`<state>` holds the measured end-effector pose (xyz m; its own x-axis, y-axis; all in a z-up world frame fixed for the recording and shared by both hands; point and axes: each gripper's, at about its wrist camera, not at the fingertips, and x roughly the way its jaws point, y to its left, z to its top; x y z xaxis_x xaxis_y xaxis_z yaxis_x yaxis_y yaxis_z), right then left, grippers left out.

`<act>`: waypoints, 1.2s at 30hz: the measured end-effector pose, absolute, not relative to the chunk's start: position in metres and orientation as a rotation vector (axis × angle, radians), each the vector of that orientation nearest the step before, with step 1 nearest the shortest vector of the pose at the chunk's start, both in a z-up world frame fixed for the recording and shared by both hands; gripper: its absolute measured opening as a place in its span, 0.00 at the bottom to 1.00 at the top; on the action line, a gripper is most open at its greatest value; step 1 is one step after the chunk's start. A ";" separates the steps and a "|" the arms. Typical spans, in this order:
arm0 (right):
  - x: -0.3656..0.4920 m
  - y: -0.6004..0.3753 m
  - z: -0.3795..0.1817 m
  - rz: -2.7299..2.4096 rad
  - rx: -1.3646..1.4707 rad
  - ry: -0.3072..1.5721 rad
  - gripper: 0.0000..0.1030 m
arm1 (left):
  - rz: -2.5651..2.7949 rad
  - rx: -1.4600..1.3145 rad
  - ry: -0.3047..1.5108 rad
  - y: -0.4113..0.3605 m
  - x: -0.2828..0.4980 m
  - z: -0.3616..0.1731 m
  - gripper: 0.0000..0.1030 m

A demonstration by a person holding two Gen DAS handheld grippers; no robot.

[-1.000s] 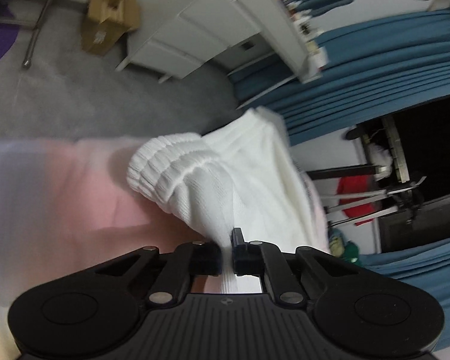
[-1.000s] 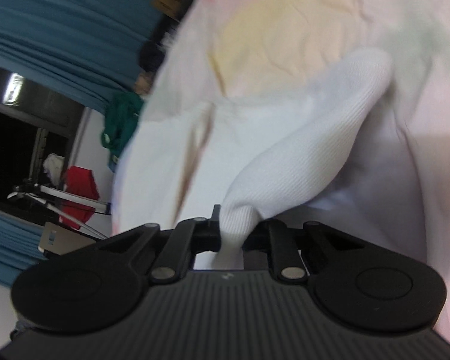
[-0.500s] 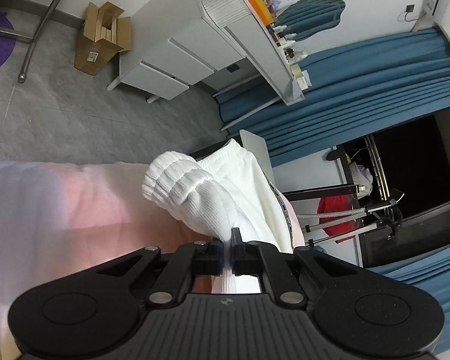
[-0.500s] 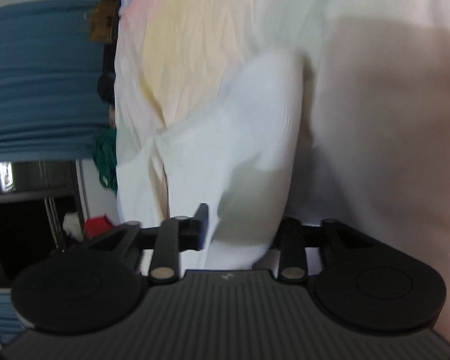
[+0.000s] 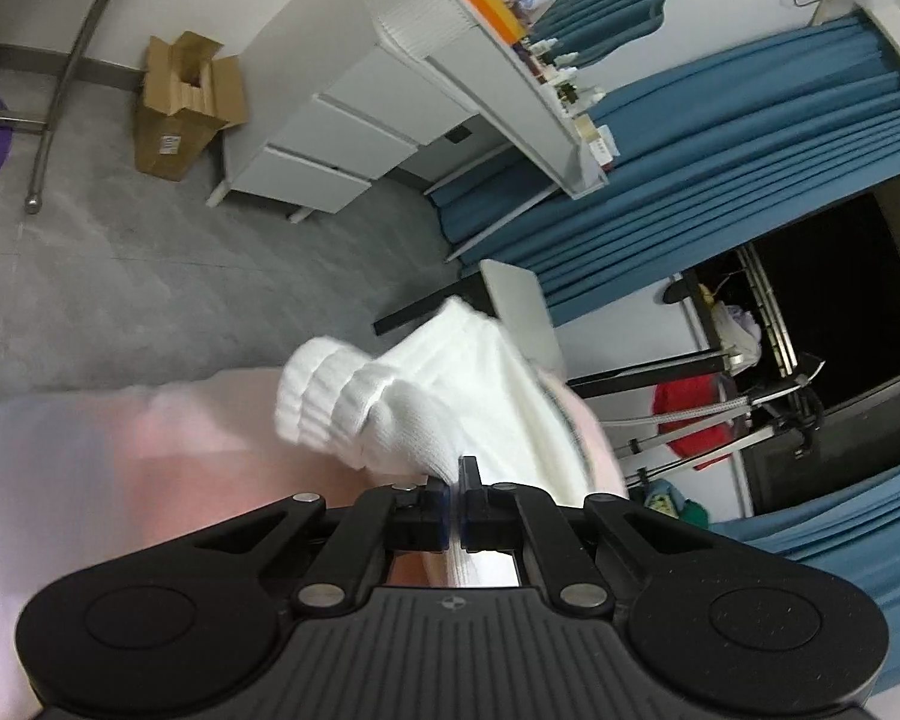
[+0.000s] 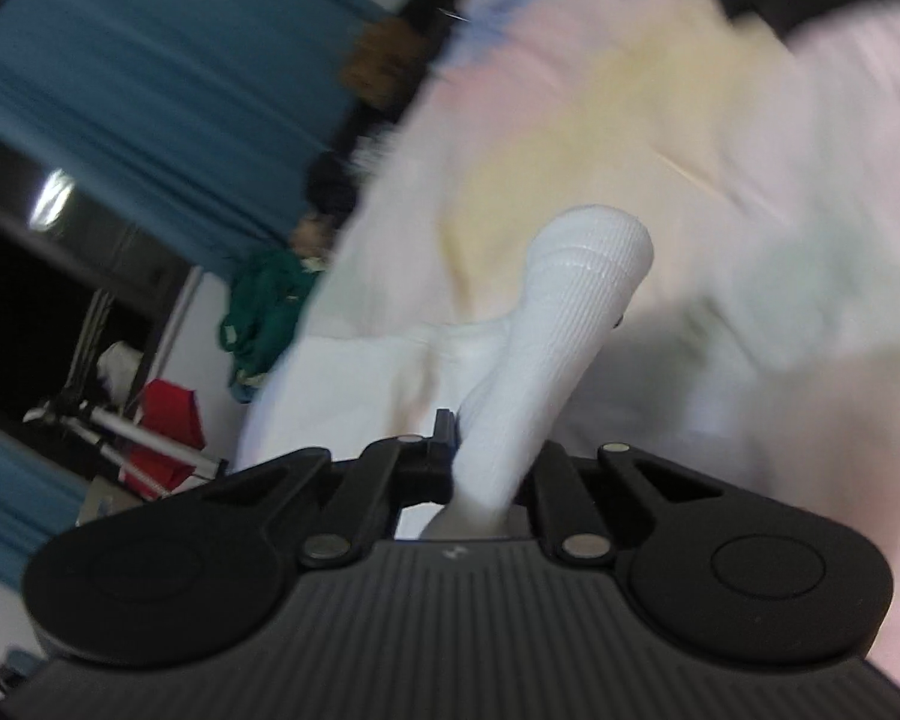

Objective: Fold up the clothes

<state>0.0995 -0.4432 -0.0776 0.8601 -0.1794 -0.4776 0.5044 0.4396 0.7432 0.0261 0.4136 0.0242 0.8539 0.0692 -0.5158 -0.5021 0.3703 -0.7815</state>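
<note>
My left tongs (image 5: pixel 455 483) are clamped tight on a thin fold of the white knitted garment (image 5: pixel 414 414), low in the centre of the left wrist view. From the pinch the fabric bunches up and to the left, ending in a thick ribbed cuff (image 5: pixel 324 396) near the middle of the frame, with more white cloth trailing off to the right. Under it I see a pale pink sheet (image 5: pixel 120 450) filling the lower left. Beyond that, grey floor (image 5: pixel 150 276) runs up to a white chest of drawers (image 5: pixel 336 126) at upper centre, a brown cardboard box (image 5: pixel 180 108) to its left, and blue curtains (image 5: pixel 720 138) on the right.

In the right wrist view, which is blurred, my right tongs (image 6: pixel 486 468) are shut on another part of the same white garment (image 6: pixel 546 372), low in the centre. The knit rises from the grip as a ribbed tube and ends in a rounded cuff (image 6: pixel 594 246) just above the middle of the frame. Only the left finger (image 6: pixel 441 438) shows clearly; the cloth covers the other one. Behind the tube lies the sheet (image 6: pixel 630 120), pastel pink, yellow and pale green, across the upper right. Blue curtain (image 6: pixel 120 72) fills the upper left, with something green (image 6: pixel 270 300) bundled at the sheet's left edge and something red (image 6: pixel 168 420) lower left.
</note>
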 end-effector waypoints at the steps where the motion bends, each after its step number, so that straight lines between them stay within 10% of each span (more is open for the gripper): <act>1: 0.112 -0.444 -0.066 -0.424 1.015 0.347 0.07 | 0.369 -1.122 0.432 0.416 0.037 0.034 0.02; 10: 0.283 -0.435 0.003 -0.393 0.813 0.341 0.07 | 0.344 -0.880 0.465 0.413 0.210 0.096 0.03; 22: 0.477 -0.419 -0.090 -0.519 0.510 0.487 0.07 | 0.490 -0.730 0.661 0.395 0.444 -0.004 0.05; 36: 0.387 -0.440 -0.098 -0.329 0.770 0.418 0.44 | 0.303 -0.854 0.596 0.403 0.343 0.004 0.73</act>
